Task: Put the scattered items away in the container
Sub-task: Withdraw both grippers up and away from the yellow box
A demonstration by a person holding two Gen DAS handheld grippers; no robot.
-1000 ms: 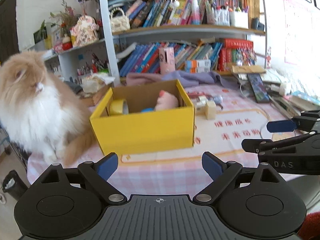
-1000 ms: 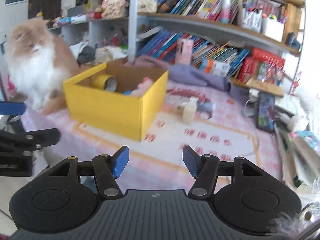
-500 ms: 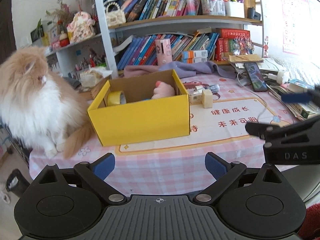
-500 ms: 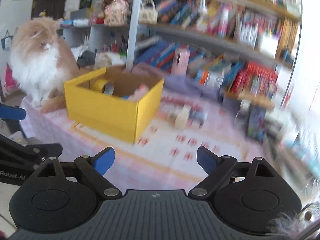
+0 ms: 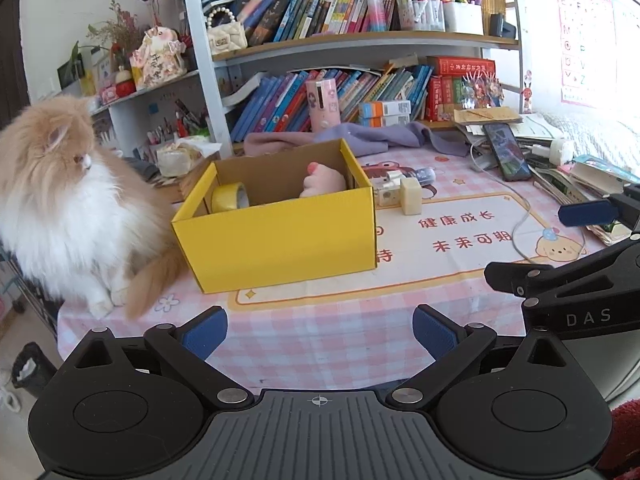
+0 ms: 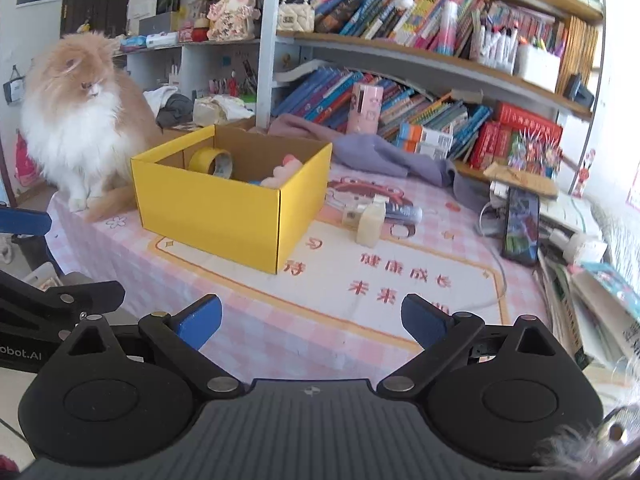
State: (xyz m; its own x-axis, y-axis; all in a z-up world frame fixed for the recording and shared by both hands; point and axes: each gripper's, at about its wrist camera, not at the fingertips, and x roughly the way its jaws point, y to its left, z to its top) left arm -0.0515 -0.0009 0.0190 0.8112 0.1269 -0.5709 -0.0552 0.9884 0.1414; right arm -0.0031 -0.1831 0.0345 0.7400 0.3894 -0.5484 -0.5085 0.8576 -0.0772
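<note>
Left gripper (image 5: 320, 328): we hold it wide, empty.
Right gripper (image 6: 311, 320): jaws opening, nothing between.
Yellow box (image 5: 280, 236): mid-tabletop, tape roll (image 5: 230, 197) inside.
Cream block (image 6: 370, 229): beside box, unsorted.

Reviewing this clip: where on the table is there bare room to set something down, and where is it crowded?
Free: the printed mat between the yellow box and the phone, and the checked cloth along the near edge. Crowded: behind the box's right side, around the cream block and small bottles; the right edge under books; a cat left.
</note>
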